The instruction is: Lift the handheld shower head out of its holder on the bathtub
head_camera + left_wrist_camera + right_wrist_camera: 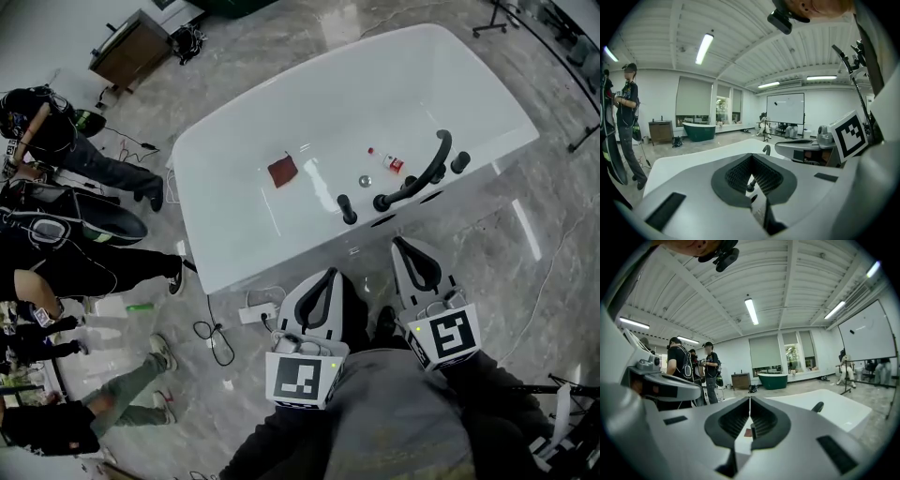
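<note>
Right under the camera is the person's grey top, and just past it are two cubes with black and white squares, one on each tool. The left tool (323,277) and the right tool (408,246) both point at the white bathtub (394,84). They are near its front edge but not touching it.

The left tool (751,157) is closed. Its two tips meet and it holds nothing. The right tool (750,399) is closed too, and it is also empty.

The black shower head (420,178) lies in its holder on the front edge of the bathtub. It is long and bent. It is just ahead of the right tool, and no tool touches it. A small black knob (347,208) stands on the edge to its left, and another black knob (459,161) is at its right.

Inside the bathtub there is a dark red cloth (282,171), a small bottle (389,162) and a round shiny drain (365,180).

Some people stand on the grey floor at the left. A white plug box (255,312) lies on the floor by the bathtub.
</note>
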A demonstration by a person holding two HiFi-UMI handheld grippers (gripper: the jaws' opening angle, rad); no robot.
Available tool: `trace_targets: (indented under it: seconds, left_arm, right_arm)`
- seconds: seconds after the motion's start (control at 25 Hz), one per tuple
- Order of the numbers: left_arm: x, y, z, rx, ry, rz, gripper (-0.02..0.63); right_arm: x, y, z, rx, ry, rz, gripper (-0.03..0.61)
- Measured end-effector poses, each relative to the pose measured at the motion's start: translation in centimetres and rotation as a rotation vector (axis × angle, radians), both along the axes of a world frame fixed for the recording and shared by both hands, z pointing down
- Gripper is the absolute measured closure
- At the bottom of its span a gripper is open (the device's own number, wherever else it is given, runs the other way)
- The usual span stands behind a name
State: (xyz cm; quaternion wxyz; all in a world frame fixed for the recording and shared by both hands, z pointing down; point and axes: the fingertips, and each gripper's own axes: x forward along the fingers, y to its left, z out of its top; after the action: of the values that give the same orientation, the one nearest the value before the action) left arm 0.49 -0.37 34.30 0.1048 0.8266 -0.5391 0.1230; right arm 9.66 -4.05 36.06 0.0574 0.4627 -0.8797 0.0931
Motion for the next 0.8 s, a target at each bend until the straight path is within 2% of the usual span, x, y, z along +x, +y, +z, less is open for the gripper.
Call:
trace_targets:
  seconds: [0.28, 0.48, 0.8]
  left_arm:
    - [-2.5, -2.6, -0.5, 0.002, 0.029, 0.012, 0.612]
    - [-4.2, -4.4, 0.6, -0.01, 0.044, 0.012, 0.612]
    - [-4.7, -10.0, 2.4, -0.05, 0.058, 0.016, 0.612]
  right_arm:
    - [-2.6, -2.3, -0.8, 0.007, 0.033, 0.01, 0.574]
    - [-4.1, -3.8, 0.6, -0.011, 0.03, 0.019, 0.574]
    - [-4.4, -9.5, 1.1, -0.004, 0.015, 0.031, 0.574]
